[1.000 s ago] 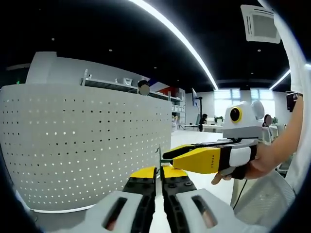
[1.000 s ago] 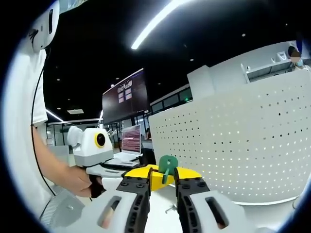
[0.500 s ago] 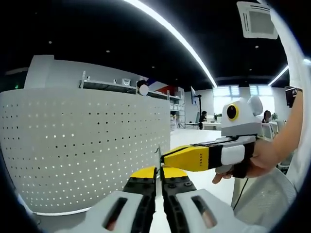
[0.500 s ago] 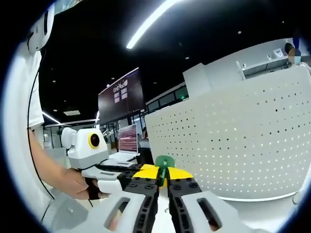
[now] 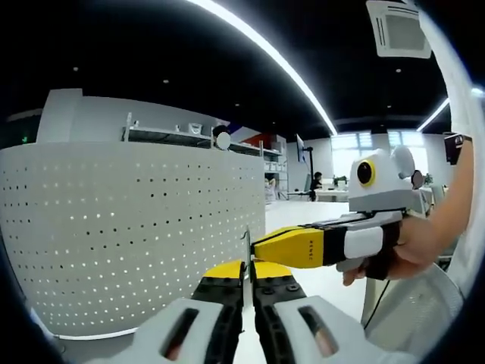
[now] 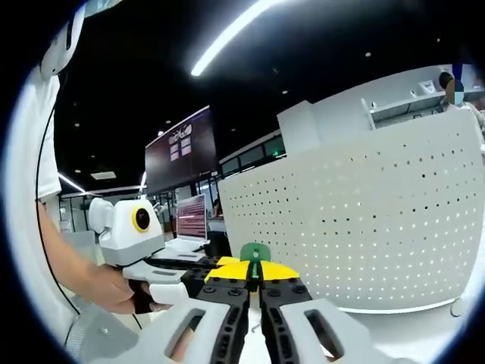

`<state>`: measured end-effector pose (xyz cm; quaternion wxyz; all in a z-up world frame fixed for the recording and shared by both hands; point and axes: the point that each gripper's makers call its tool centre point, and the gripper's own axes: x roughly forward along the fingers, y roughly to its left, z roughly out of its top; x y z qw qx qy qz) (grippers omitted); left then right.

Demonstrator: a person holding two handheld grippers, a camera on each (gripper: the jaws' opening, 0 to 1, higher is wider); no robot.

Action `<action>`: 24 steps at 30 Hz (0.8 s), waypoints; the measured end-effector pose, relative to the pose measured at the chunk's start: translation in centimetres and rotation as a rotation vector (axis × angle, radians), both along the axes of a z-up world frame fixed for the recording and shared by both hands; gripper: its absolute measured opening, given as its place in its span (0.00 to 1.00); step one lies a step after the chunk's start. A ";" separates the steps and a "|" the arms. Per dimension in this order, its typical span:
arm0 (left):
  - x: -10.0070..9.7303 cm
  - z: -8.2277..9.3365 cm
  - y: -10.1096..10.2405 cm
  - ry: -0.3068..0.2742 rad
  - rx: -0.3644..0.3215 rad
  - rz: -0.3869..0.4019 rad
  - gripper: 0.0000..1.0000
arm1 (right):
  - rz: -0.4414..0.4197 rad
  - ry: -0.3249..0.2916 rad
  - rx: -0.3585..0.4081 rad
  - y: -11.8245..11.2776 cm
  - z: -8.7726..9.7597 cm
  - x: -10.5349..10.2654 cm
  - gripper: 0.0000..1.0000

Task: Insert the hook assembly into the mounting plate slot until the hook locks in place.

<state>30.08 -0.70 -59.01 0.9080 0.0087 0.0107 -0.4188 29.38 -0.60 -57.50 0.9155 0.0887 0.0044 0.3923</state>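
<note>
Both my grippers, left gripper (image 5: 248,274) and right gripper (image 6: 255,274), pinch the green hook (image 6: 255,254) together, steadying it toward the pegboard (image 6: 364,212) at two o'clock.

Lit from above by a long ceiling light strip (image 5: 265,53) against a dark ceiling, with bright window glare (image 5: 364,152) far back in the left gripper view. Evenly bright on the white perforated panel (image 6: 364,220), without hard shadows. Strongly bowed by fisheye distortion toward the edges, sharp at centre, slightly soft up close at the bottom.
</note>
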 end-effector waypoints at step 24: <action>0.6 -2.5 -0.5 0.112 0.018 -0.010 0.70 | 0.006 0.010 0.006 0.3 0.1 0.2 0.01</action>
